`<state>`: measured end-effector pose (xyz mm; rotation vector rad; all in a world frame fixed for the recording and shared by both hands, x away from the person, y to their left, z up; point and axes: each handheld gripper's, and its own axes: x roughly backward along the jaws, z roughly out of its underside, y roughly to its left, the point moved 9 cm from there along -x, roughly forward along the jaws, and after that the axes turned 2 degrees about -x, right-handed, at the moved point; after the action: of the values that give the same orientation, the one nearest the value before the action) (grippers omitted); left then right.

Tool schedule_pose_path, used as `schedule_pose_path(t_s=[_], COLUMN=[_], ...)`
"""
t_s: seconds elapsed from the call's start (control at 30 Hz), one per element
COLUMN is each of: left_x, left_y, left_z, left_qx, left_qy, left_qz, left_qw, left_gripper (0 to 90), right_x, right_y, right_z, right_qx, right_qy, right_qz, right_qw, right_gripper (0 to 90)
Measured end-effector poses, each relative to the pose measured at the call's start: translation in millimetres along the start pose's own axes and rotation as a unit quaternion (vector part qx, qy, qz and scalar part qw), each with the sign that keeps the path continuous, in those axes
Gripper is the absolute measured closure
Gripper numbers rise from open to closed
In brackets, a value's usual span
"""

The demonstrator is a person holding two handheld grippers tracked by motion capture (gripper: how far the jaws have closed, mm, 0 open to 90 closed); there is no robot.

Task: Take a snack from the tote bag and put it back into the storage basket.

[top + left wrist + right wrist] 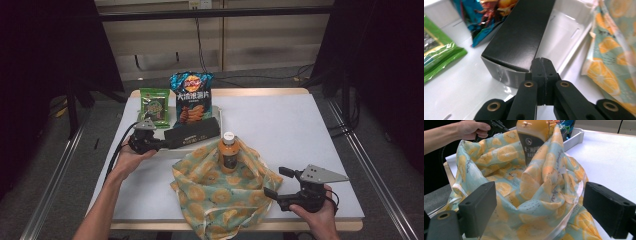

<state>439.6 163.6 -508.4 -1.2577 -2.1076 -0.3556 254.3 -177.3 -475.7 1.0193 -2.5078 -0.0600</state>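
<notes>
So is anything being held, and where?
The left gripper is shut against the near corner of the black box; whether it pinches it is unclear. The right gripper holds nothing.

My left gripper [159, 144] meets the near end of the black box [193, 134]; behind the box stand the blue chip bag [191, 96] and green packet [155, 106]; right of it, a bottle [229, 152] stands in the orange-print bag [222, 189]; my right gripper [276, 184] hovers beside that bag.

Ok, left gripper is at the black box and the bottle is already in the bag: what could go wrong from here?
1. The left gripper is shut at one bottom corner of the black box, so its far end may swing or slip if lifted.
2. The bottle stands upright in the soft fruit-print bag; a nudge could tip it.
3. The right gripper is open at the bag's rim, not holding it open.
</notes>
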Motion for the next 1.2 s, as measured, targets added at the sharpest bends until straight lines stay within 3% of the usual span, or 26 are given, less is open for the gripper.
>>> schedule_pose_path(t_s=[0.07, 0.47, 0.53, 0.7, 1.07, 1.2], left_x=[-0.3, -0.9, -1.3, -0.6, -5.0, -5.9], left_y=[1.8, 14.3, 14.8, 19.9, 27.9, 27.8], left_z=[1.6, 4.6, 5.6, 7.5, 5.5, 3.0], left_qx=[-0.004, 0.016, 0.02, 0.026, 0.032, 0.037], left_qy=[0.01, 0.003, -0.003, -0.002, -0.002, -0.009], left_qz=[-0.007, -0.031, -0.023, -0.034, -0.069, -0.066], left_qw=[0.9999, 0.9994, 0.9995, 0.9991, 0.9971, 0.9971], left_gripper=[90.0, 90.0, 90.0, 90.0, 90.0, 90.0], right_x=[-0.2, -0.9, -1.1, -1.8, -2.5, -3.3], right_y=[0.1, 0.6, 0.1, -0.5, -0.4, 0.0], right_z=[0.2, 0.9, 0.6, 0.7, 1.2, 1.0], right_qx=[0.001, -0.002, -0.002, -0.001, 0.001, 0.001], right_qy=[0.001, 0.004, 0.003, 0.004, 0.005, 0.006], right_qz=[0.0, 0.0, -0.001, 0.0, 0.0, 0.0], right_qw=[1.0, 1.0, 1.0, 1.0, 1.0, 1.0], right_gripper=[11.1, 11.1, 11.1, 11.1, 11.1, 11.1])
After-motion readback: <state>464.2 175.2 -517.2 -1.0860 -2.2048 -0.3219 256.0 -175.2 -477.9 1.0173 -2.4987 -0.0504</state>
